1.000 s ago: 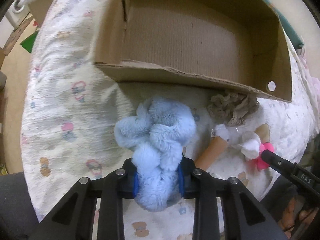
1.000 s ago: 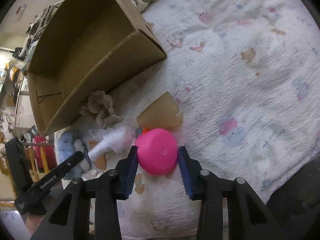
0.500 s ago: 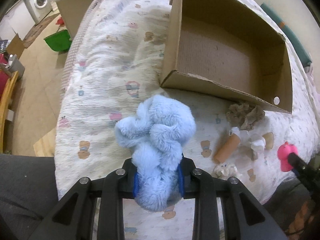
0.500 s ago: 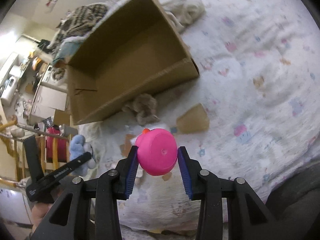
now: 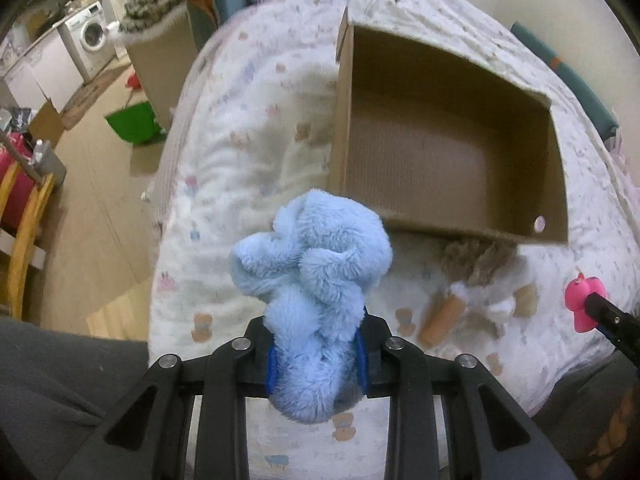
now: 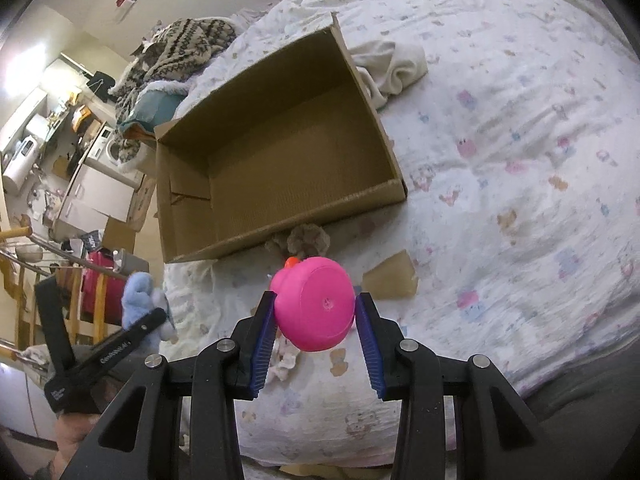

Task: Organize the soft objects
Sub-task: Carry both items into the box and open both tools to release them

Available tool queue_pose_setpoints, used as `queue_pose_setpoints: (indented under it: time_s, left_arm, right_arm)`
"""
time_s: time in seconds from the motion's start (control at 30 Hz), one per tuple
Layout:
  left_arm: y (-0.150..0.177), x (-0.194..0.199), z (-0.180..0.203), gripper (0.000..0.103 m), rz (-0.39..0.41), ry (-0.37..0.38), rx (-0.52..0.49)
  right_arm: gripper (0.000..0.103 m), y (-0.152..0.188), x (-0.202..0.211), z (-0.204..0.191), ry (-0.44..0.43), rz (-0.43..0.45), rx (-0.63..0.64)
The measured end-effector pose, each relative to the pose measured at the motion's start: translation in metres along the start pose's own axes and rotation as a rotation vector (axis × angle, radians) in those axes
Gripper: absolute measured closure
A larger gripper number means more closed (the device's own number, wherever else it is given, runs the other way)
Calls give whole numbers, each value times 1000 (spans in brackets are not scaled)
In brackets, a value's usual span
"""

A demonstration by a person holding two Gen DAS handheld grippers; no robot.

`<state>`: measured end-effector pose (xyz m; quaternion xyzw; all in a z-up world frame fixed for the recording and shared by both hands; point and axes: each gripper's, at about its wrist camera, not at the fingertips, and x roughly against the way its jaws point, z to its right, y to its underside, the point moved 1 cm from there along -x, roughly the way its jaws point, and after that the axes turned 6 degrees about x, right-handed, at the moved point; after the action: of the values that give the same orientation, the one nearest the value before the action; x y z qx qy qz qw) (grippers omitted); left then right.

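My left gripper (image 5: pixel 316 356) is shut on a fluffy light-blue plush toy (image 5: pixel 312 276) and holds it in the air above the bed, near the front left corner of an open cardboard box (image 5: pixel 448 152). My right gripper (image 6: pixel 316 320) is shut on a pink rubber toy (image 6: pixel 314 308) with an orange tip, held above the bed in front of the box (image 6: pixel 276 176). The box looks empty inside. The pink toy also shows in the left wrist view (image 5: pixel 582 302), and the blue plush in the right wrist view (image 6: pixel 140 300).
A brown fuzzy toy (image 5: pixel 476 260), an orange tube (image 5: pixel 440 318), a small white fluffy item (image 5: pixel 498 308) and a tan piece (image 6: pixel 390 276) lie on the bedsheet (image 6: pixel 520 160) before the box. A cream cloth (image 6: pixel 390 68) lies behind it. The floor drops off at left.
Both grippers have lifted up and back from the bed with their toys, so the box and the items on the sheet now look farther away.
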<state>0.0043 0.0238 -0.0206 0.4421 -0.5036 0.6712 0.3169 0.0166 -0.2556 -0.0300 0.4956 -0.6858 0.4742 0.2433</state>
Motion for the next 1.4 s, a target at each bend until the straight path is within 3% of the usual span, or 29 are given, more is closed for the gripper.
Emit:
queue_pose_setpoints:
  time_s: [0.37, 0.67, 0.87, 1.1, 1.4]
  left_arm:
    - [-59, 22, 33, 77, 108, 22, -73]
    - [-93, 5, 63, 77, 146, 9, -127]
    - [-97, -20, 74, 77, 151, -15, -149]
    - [-90, -58, 76, 76, 104, -18, -143]
    - [-85, -76, 88, 76, 115, -30, -179]
  right_arm:
    - [61, -56, 10, -18, 13, 84, 86]
    - [61, -94, -8, -25, 29, 113, 131]
    - [61, -103, -31, -15, 38, 88, 116]
    - [61, -97, -58, -9, 37, 51, 117]
    - [61, -90, -81, -9, 57, 16, 146]
